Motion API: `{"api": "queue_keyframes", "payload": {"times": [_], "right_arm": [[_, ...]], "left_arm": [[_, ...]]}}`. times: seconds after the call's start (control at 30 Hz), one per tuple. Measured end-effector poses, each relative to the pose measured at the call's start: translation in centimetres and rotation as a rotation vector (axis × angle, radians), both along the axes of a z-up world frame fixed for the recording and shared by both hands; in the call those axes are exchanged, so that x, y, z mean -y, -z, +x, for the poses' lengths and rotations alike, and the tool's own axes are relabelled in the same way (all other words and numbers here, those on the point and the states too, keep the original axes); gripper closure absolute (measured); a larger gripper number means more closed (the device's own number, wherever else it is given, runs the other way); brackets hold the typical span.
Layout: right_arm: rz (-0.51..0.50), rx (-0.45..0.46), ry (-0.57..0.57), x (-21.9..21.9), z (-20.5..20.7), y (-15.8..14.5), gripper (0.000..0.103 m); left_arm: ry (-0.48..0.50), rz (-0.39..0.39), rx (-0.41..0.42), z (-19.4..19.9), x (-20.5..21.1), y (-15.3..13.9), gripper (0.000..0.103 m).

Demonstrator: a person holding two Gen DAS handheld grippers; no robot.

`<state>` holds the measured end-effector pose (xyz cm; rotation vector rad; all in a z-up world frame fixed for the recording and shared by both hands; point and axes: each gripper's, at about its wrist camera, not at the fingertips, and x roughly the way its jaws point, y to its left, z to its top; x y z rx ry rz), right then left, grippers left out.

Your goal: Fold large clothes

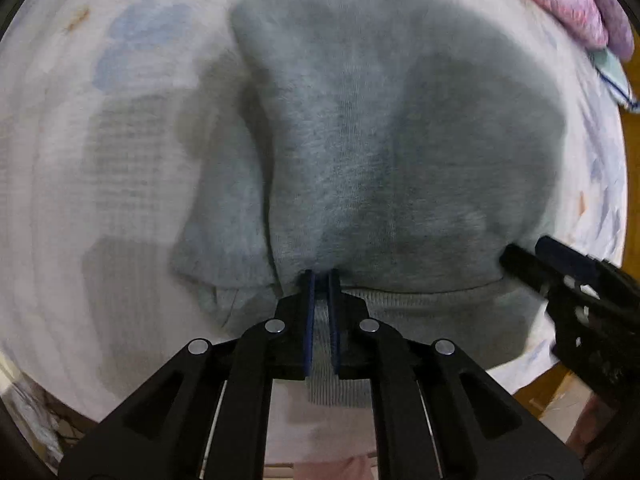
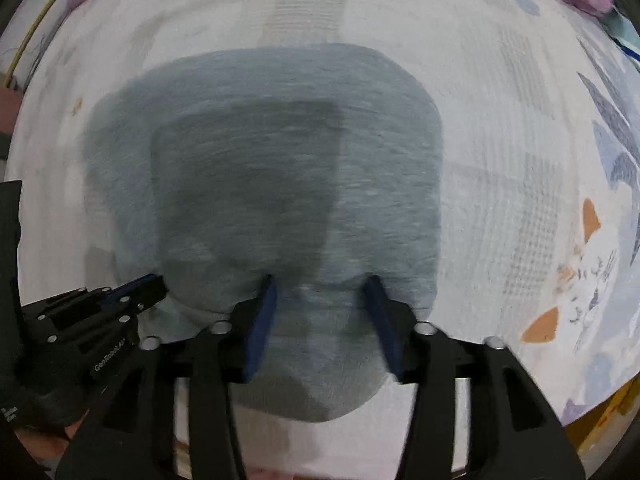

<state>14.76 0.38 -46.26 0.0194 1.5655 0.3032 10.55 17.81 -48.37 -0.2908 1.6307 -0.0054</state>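
A grey sweatshirt [image 1: 360, 140] lies folded on a pale patterned bed sheet [image 1: 100, 200]. Its ribbed hem [image 1: 420, 308] is the edge nearest me. My left gripper [image 1: 323, 276] points down at that hem, its blue pads pinched on a bunch of the grey cloth. In the right wrist view the sweatshirt [image 2: 260, 160] fills the centre. My right gripper [image 2: 321, 280] stands open over its near edge, its pads wide apart and pressing on nothing. The left gripper [image 2: 154, 282] shows at the sweatshirt's left corner, and the right gripper [image 1: 528, 252] at its right corner.
A pink fluffy blanket [image 1: 568, 0] is bunched at the bed's far right corner. The sheet [image 2: 500, 160] spreads wide around the garment. The bed's edge [image 1: 560, 392] drops off at the lower right. A gloved hand [image 2: 24, 380] holds the left gripper.
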Motion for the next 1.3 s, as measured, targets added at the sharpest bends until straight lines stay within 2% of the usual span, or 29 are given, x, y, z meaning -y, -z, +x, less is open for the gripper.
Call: {"api": "queue_keyframes", "payload": {"times": [0.03,0.07,0.1,0.17,0.2,0.3,0.37,0.4,0.5,0.53,0.57,0.6,0.67,0.7,0.73,0.77,0.8,0.83,0.87,0.9,0.93,0.97,1.0,1.03,1.1,1.2,1.3], "right_arm": [[0.034,-0.005,0.025,0.6,0.2,-0.7,0.027],[0.044,0.001,0.043,1.1,0.4,-1.2,0.023],[0.056,0.01,0.057,1.7,0.6,-1.7,0.019],[0.083,0.048,0.088,3.4,1.4,-2.7,0.018],[0.095,0.064,0.104,4.3,1.8,-2.7,0.017],[0.126,0.06,0.117,6.0,3.4,-1.2,0.017],[0.181,0.054,0.123,7.1,4.4,0.3,0.017],[0.204,0.061,0.13,7.5,4.8,0.9,0.017],[0.391,0.032,0.135,8.0,6.6,4.2,0.016],[0.458,0.002,0.144,8.2,7.2,5.5,0.013],[0.516,-0.023,0.158,8.3,7.6,6.6,0.006],[0.602,-0.047,0.176,8.6,7.8,7.8,0.006],[0.687,-0.061,0.181,9.0,7.5,8.2,0.006],[0.752,-0.129,0.171,8.6,7.0,8.5,0.006],[0.763,-0.194,0.166,8.1,6.3,8.9,0.006],[0.721,-0.193,0.14,7.6,5.1,8.6,0.006],[0.684,-0.149,0.099,7.3,4.3,8.1,0.006],[0.657,-0.097,0.075,6.9,3.8,7.8,0.006],[0.65,-0.085,0.113,6.9,3.9,8.2,0.007],[0.661,-0.105,0.208,7.4,4.3,8.5,0.011],[0.657,-0.127,0.27,8.0,4.5,8.4,0.018],[0.639,-0.134,0.281,8.3,4.5,7.7,0.031],[0.624,-0.115,0.263,8.3,4.3,6.8,0.042],[0.602,-0.093,0.23,8.1,3.9,5.2,0.047],[0.576,-0.085,0.208,7.7,3.7,3.1,0.052],[0.578,-0.056,0.197,8.1,3.0,-1.1,0.054],[0.597,-0.038,0.206,9.2,2.0,-4.8,0.054]], "left_arm": [[0.003,0.01,0.015,0.0,-0.5,-1.0,0.061],[0.006,0.013,0.047,0.1,-1.0,-2.1,0.045],[0.007,-0.003,0.098,0.3,-1.7,-3.2,0.034],[-0.004,-0.06,0.157,0.8,-3.1,-4.2,0.031],[-0.016,-0.095,0.172,1.3,-4.2,-4.1,0.025],[-0.028,-0.12,0.172,2.7,-6.2,-2.6,0.025],[-0.049,-0.178,0.176,3.9,-7.5,-0.9,0.025],[-0.059,-0.226,0.181,4.5,-7.9,0.0,0.025],[-0.045,-0.491,0.172,6.1,-7.9,3.4,0.023],[-0.027,-0.538,0.17,6.3,-7.4,4.1,0.014],[0.0,-0.586,0.174,6.5,-7.3,4.6,0.011],[0.031,-0.637,0.168,6.6,-7.0,4.9,0.011],[0.013,-0.782,0.1,6.4,-6.2,5.7,0.011],[-0.03,-0.868,0.044,6.2,-5.6,6.6,0.011],[-0.061,-0.919,0.005,5.7,-5.2,7.2,0.011],[-0.081,-0.935,-0.01,5.0,-4.7,7.6,0.011],[-0.077,-0.92,0.01,4.5,-4.3,7.4,0.011],[-0.078,-0.865,0.044,4.3,-3.9,7.0,0.019],[-0.12,-0.804,0.06,4.2,-4.0,6.9,0.026],[-0.173,-0.785,0.058,4.2,-4.2,7.0,0.034],[-0.193,-0.748,0.072,4.0,-4.2,6.3,0.045],[-0.174,-0.688,0.108,4.0,-3.8,5.0,0.049],[-0.154,-0.618,0.128,3.8,-3.3,3.6,0.056],[-0.152,-0.572,0.127,3.7,-2.7,2.7,0.06],[-0.156,-0.529,0.109,3.5,-1.9,1.1,0.065],[-0.179,-0.524,0.1,3.0,-0.8,-2.1,0.066],[-0.117,-0.483,0.142,1.6,1.1,-8.1,0.066]]}}
